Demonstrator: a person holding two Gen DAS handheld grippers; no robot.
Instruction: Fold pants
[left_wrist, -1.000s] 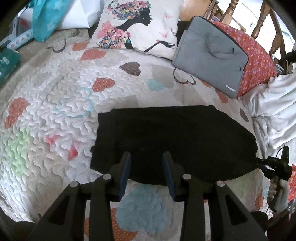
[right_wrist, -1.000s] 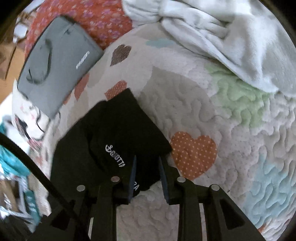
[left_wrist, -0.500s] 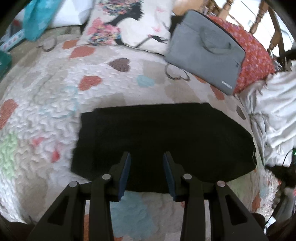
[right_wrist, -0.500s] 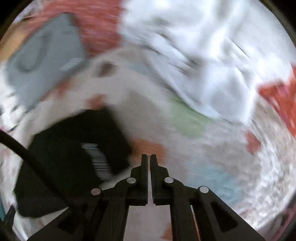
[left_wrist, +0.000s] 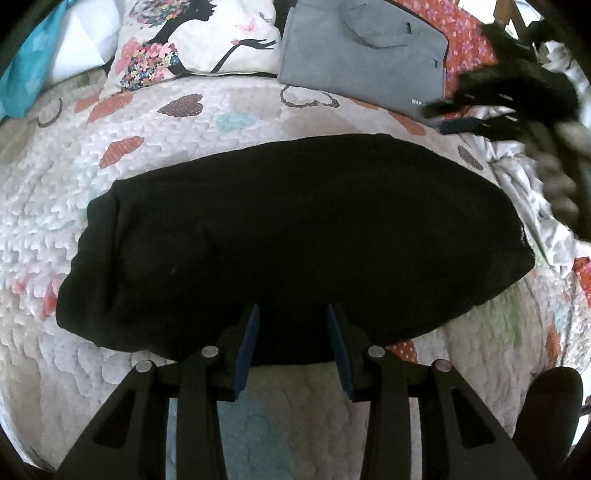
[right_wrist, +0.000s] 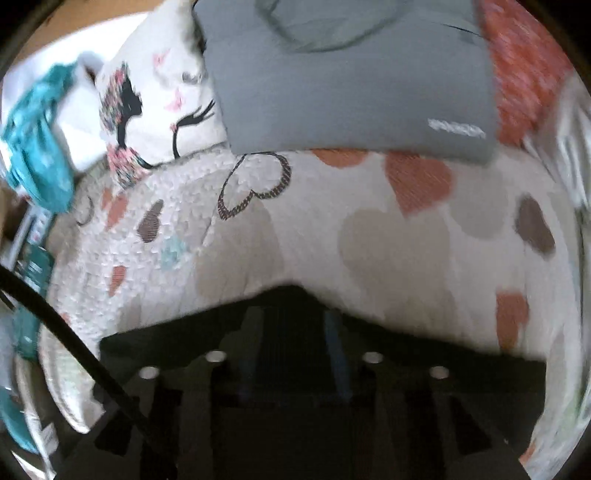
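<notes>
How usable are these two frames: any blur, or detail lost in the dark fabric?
Left wrist: sharp centrally, but the black pants read as a featureless mass; top right corner is motion-smeared. Right wrist: blurred throughout, gripper barely separable from dark cloth.

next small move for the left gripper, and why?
Probably ease the left gripper forward and close on the near edge of the pants. Its jaws are open right at that edge, and the pants lie flat as a long band on the quilt, so another fold looks due.
</notes>
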